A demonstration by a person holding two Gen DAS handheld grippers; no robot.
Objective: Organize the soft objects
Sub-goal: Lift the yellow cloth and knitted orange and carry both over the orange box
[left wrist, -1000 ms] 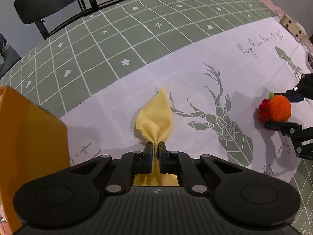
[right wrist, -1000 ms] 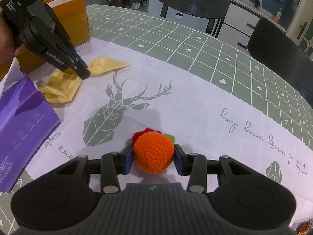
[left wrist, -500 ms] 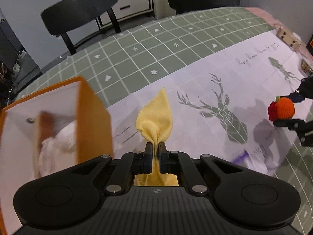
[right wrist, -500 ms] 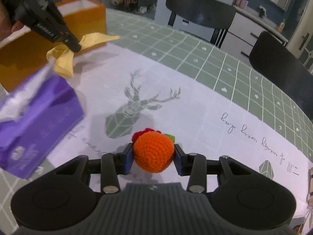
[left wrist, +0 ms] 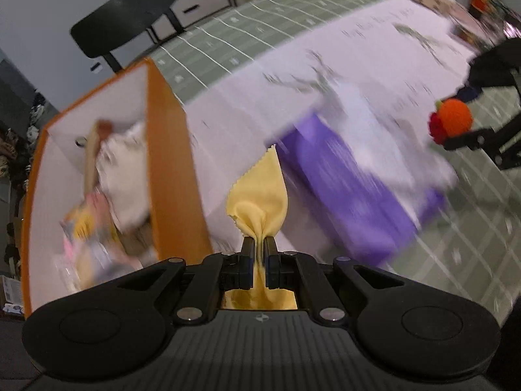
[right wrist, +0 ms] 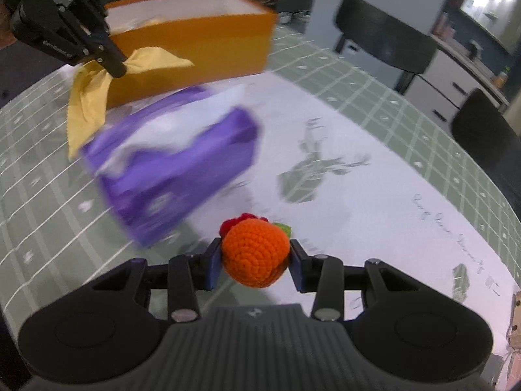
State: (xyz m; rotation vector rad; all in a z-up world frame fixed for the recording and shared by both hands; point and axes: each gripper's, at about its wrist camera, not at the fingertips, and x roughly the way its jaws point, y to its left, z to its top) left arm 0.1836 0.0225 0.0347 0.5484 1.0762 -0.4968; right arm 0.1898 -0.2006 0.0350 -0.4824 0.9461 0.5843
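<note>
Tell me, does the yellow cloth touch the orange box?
Cannot tell. In the right wrist view the yellow cloth overlaps the orange box, hanging from the left gripper.

- Left gripper (right wrist: 115,68), upper left of the right wrist view: white lettering along the black body; only a start resembling "Gen" can be made out, the remainder blurred.
- Tablecloth (right wrist: 374,202), right side of the same view: dark cursive script running toward the right edge; individual words not readable.
- Purple tissue pack (right wrist: 176,166), centre left: pale printed marks on the side face, smeared by motion, unreadable.
- Left wrist view: script on the tablecloth at upper right is blurred; nothing readable.
</note>
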